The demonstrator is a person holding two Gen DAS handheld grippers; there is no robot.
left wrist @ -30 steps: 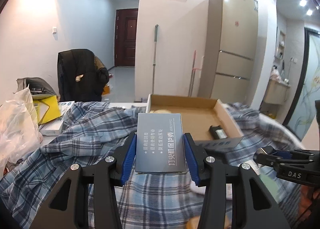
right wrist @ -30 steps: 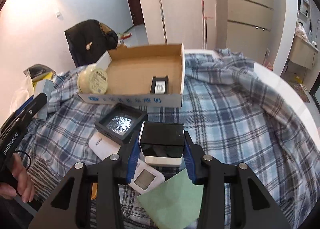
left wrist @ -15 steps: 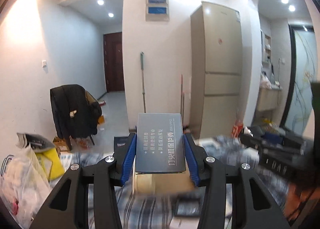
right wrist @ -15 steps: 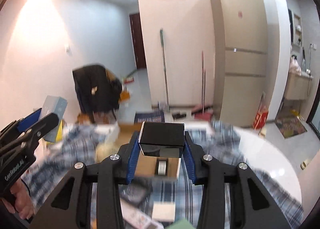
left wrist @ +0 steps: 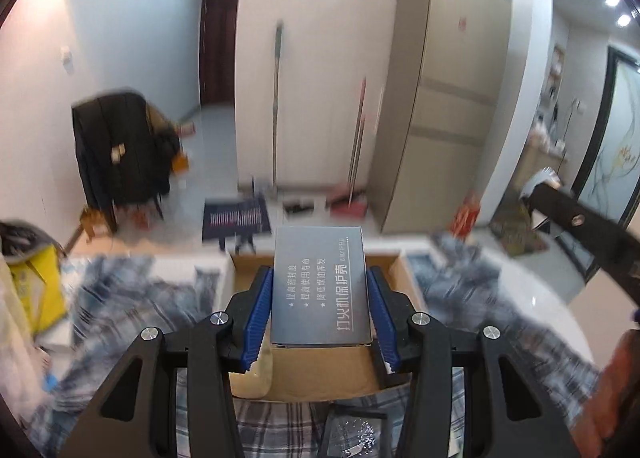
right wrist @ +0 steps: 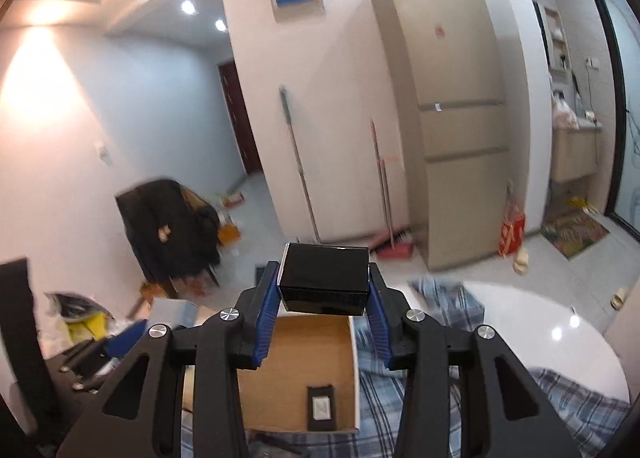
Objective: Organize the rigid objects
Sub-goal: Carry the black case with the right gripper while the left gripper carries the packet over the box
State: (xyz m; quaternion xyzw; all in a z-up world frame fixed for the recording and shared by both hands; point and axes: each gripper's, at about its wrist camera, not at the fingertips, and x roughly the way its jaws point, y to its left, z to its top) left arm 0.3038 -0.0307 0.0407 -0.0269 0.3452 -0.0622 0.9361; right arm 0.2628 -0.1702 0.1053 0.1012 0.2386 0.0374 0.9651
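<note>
Round white counter [right wrist: 540, 338] under a plaid cloth [right wrist: 568, 402], hallway and fridge behind. On the cloth, an open cardboard box [right wrist: 288, 362], by the look of it the place for the sorted things. Inside already: a small black item with a white label [right wrist: 320, 408] on its floor and, in the left wrist view, a pale round thing [left wrist: 252, 374] at the left wall. Raised above the box, two more: a flat grey box with printed lines [left wrist: 320, 298], gripped by its long sides in the left tongs [left wrist: 319, 278] at a middling width; a black box [right wrist: 324, 282], pinched in the right tongs [right wrist: 323, 270], drawn narrow. Neither lowered in nor released yet. Left out on the cloth, just in front of the cardboard box: a black tray with a glinting inside [left wrist: 354, 434]. Judged roughly midway: two stowed, two in the air, at least one waiting, perhaps more out of frame.
</note>
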